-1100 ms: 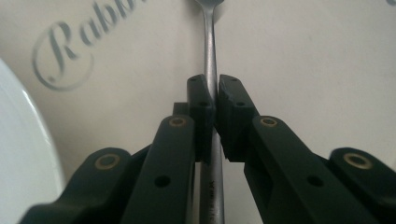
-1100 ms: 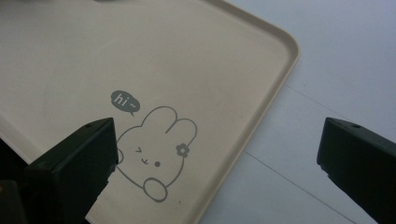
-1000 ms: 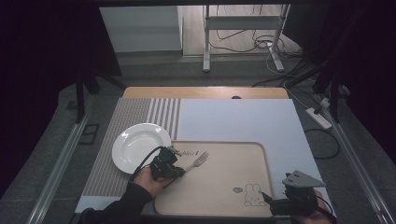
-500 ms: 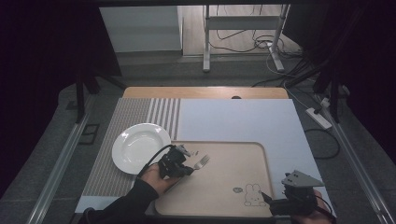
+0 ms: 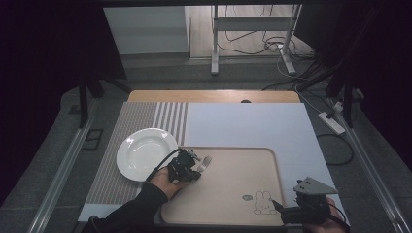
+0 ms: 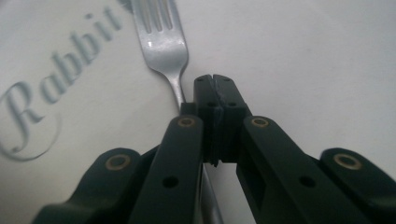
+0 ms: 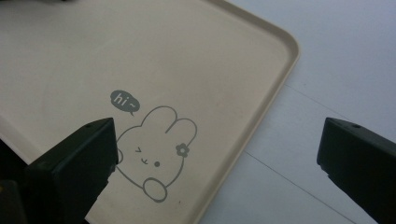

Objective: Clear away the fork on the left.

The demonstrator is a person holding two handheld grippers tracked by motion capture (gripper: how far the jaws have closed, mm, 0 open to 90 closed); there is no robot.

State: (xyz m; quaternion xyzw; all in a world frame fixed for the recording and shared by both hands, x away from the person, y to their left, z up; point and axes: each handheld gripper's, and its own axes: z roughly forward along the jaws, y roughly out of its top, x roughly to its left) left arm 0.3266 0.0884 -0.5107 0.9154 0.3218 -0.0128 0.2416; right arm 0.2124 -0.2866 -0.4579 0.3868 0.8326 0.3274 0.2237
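Note:
A silver fork (image 5: 206, 161) lies on the beige tray (image 5: 233, 179) near its far left corner, tines (image 6: 161, 42) pointing away from me. My left gripper (image 5: 194, 166) rests low over the fork's handle. In the left gripper view its pads (image 6: 215, 81) meet with no gap, and the handle runs beneath the left jaw rather than between the tips. My right gripper (image 5: 278, 206) hovers at the tray's near right corner, jaws wide apart (image 7: 219, 154) with nothing between them, above a printed rabbit drawing (image 7: 149, 144).
A white plate (image 5: 145, 153) sits left of the tray on a striped grey mat (image 5: 141, 116). The tray rim (image 7: 280, 74) borders a pale blue table cover (image 5: 243, 121). Grey "Rabbit" lettering (image 6: 60, 74) is printed on the tray beside the fork.
My left hand and gripper have slid a little to the right along the fork toward its tines. The fork, plate and right gripper keep their places.

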